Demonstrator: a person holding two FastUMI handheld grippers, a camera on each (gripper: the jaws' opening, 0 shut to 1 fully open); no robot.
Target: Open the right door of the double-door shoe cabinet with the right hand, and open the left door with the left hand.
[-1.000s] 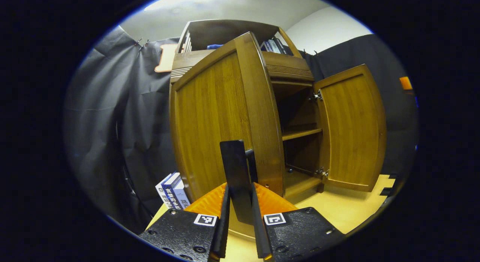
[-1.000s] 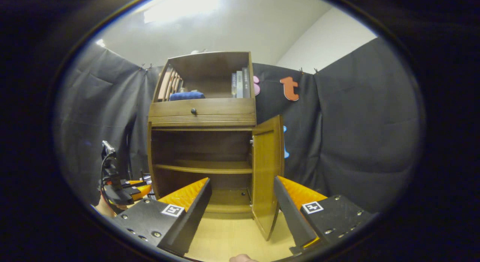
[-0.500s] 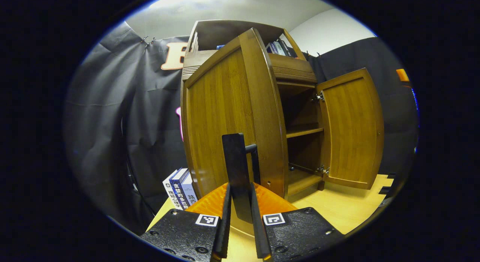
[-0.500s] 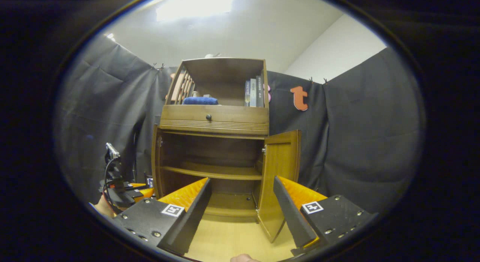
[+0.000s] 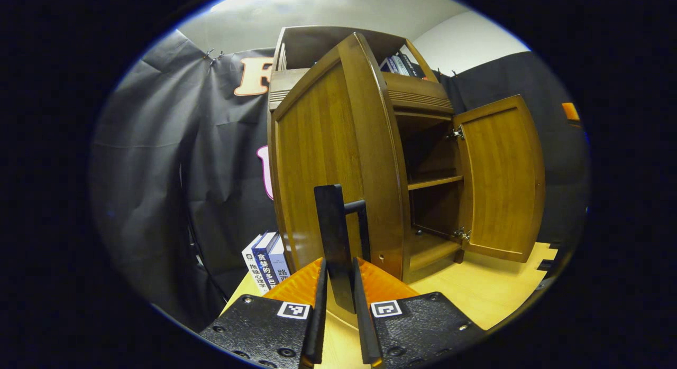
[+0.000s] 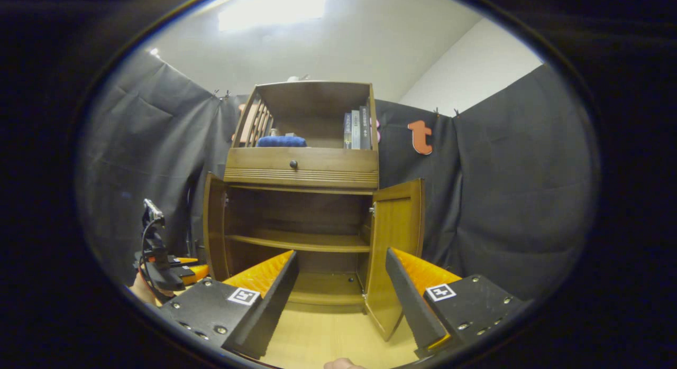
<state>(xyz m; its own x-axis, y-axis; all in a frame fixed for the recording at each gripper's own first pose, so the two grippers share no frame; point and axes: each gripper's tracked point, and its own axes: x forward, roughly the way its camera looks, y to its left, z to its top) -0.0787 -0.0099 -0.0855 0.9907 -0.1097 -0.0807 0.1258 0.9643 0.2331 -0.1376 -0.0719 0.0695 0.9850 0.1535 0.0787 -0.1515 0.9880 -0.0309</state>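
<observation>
Left gripper view: upright blue-spined books (image 5: 266, 259) beside the cabinet, then the brown wooden left door (image 5: 330, 163) swung wide, its black bar handle (image 5: 362, 226) apparently pinched by the left gripper (image 5: 338, 305) fingers. Farther right, the brown wooden right door (image 5: 502, 173) stands open. Right gripper view: right gripper (image 6: 338, 289) fingers spread, empty, before the cabinet.

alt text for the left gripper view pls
The left gripper is shut on the black handle of the cabinet's left door, swung wide open. Beyond, the right door also stands open, showing bare shelves.
</observation>
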